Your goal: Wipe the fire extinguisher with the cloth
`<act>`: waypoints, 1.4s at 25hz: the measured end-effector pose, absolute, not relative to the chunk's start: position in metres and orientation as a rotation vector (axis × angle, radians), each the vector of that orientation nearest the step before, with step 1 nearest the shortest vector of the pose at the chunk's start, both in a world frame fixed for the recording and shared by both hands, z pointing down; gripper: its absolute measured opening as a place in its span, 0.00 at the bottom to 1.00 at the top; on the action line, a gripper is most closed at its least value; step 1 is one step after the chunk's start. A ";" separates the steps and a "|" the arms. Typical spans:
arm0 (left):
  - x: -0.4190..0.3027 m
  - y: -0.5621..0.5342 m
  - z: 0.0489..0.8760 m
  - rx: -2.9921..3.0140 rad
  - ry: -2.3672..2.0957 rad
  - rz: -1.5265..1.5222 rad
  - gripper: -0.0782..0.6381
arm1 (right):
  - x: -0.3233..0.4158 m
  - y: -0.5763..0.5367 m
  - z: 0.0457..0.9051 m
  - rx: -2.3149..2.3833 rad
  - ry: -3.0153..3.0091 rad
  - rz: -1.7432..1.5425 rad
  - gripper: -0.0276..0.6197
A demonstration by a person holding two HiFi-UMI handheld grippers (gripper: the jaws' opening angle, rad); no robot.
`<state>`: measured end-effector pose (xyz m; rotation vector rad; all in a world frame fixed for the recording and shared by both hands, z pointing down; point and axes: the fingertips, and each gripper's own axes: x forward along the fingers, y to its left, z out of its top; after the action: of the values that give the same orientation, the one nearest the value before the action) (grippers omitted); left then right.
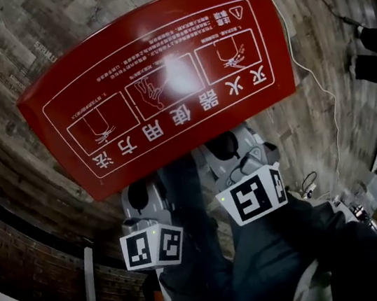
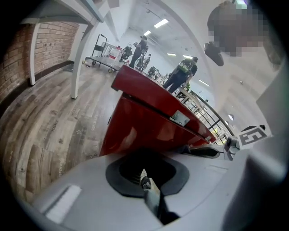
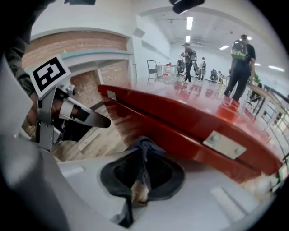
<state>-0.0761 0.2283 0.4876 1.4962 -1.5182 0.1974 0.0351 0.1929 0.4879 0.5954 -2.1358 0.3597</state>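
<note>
A red fire extinguisher box (image 1: 163, 79) with white printed instructions on its lid fills the middle of the head view. Both grippers sit at its near edge. My right gripper (image 1: 234, 147) is shut on a dark blue cloth (image 3: 143, 151), which bunches up out of the jaws just short of the box's front edge (image 3: 189, 117). My left gripper (image 1: 145, 197) is beside it on the left, its thin fingertips (image 2: 143, 173) closed together with nothing between them, pointing at the box's red side (image 2: 149, 122). No extinguisher itself is in view.
The floor is wood plank (image 1: 8, 40), with a brick wall (image 1: 20, 251) at the left. A white cable (image 1: 320, 83) runs along the floor right of the box. People (image 3: 239, 63), a trolley (image 2: 106, 56) and a railing (image 2: 207, 117) stand further off.
</note>
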 end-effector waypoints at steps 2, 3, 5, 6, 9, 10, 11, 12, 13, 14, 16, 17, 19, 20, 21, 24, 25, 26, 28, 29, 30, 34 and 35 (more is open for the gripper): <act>-0.068 0.227 0.486 1.494 -1.504 0.198 0.11 | 0.033 0.194 0.482 0.553 -2.124 0.341 0.07; -0.063 0.227 0.483 1.494 -1.490 0.195 0.11 | 0.028 0.197 0.476 0.526 -2.134 0.324 0.07; -0.052 0.226 0.471 1.510 -1.453 0.183 0.11 | 0.018 0.203 0.458 0.482 -2.170 0.284 0.07; -0.047 0.225 0.464 1.525 -1.435 0.179 0.11 | 0.015 0.204 0.448 0.477 -2.196 0.295 0.07; -0.040 0.222 0.436 1.576 -1.400 0.167 0.11 | 0.021 0.202 0.410 0.493 -2.273 0.386 0.07; -0.041 0.221 0.424 1.596 -1.395 0.165 0.11 | 0.025 0.201 0.393 0.492 -2.287 0.389 0.07; -0.043 0.220 0.409 1.619 -1.392 0.167 0.11 | 0.028 0.200 0.375 0.486 -2.296 0.376 0.07; -0.047 0.219 0.393 1.641 -1.390 0.172 0.11 | 0.029 0.196 0.357 0.478 -2.300 0.346 0.07; -0.051 0.217 0.378 1.660 -1.391 0.179 0.11 | 0.029 0.188 0.342 0.475 -2.292 0.302 0.07; -0.055 0.213 0.364 1.674 -1.395 0.180 0.11 | 0.030 0.176 0.332 0.478 -2.264 0.249 0.07; -0.067 0.202 0.343 1.680 -1.416 0.162 0.11 | 0.030 0.147 0.333 0.494 -2.181 0.189 0.07; -0.073 0.195 0.337 1.674 -1.429 0.150 0.11 | 0.024 0.135 0.341 0.496 -2.159 0.201 0.07; -0.084 0.181 0.330 1.661 -1.454 0.133 0.11 | 0.002 0.119 0.361 0.441 -2.144 0.248 0.07; -0.088 0.174 0.327 1.660 -1.466 0.129 0.11 | -0.012 0.117 0.370 0.396 -2.142 0.249 0.07; -0.092 0.167 0.325 1.664 -1.477 0.128 0.11 | -0.027 0.119 0.379 0.355 -2.149 0.230 0.07; -0.098 0.153 0.318 1.669 -1.502 0.120 0.11 | -0.061 0.130 0.389 0.296 -2.193 0.105 0.07; -0.100 0.151 0.317 1.668 -1.509 0.117 0.11 | -0.066 0.130 0.389 0.293 -2.204 0.058 0.07; -0.101 0.150 0.317 1.665 -1.512 0.115 0.11 | -0.066 0.126 0.390 0.297 -2.212 0.026 0.07; -0.102 0.151 0.318 1.660 -1.510 0.119 0.11 | -0.056 0.107 0.391 0.343 -2.221 0.036 0.07; -0.102 0.152 0.321 1.657 -1.507 0.125 0.11 | -0.046 0.092 0.393 0.385 -2.212 0.056 0.07; -0.103 0.152 0.324 1.653 -1.503 0.132 0.11 | -0.032 0.075 0.396 0.433 -2.190 0.072 0.07; -0.098 0.151 0.339 1.626 -1.443 0.165 0.11 | 0.020 0.030 0.402 0.528 -2.011 0.158 0.07; -0.097 0.149 0.342 1.617 -1.425 0.168 0.11 | 0.023 0.030 0.403 0.511 -1.961 0.170 0.07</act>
<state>-0.0965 0.1490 0.3423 1.6172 -1.4249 0.1681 0.0233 0.0302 0.4026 0.5107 -1.9611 0.1696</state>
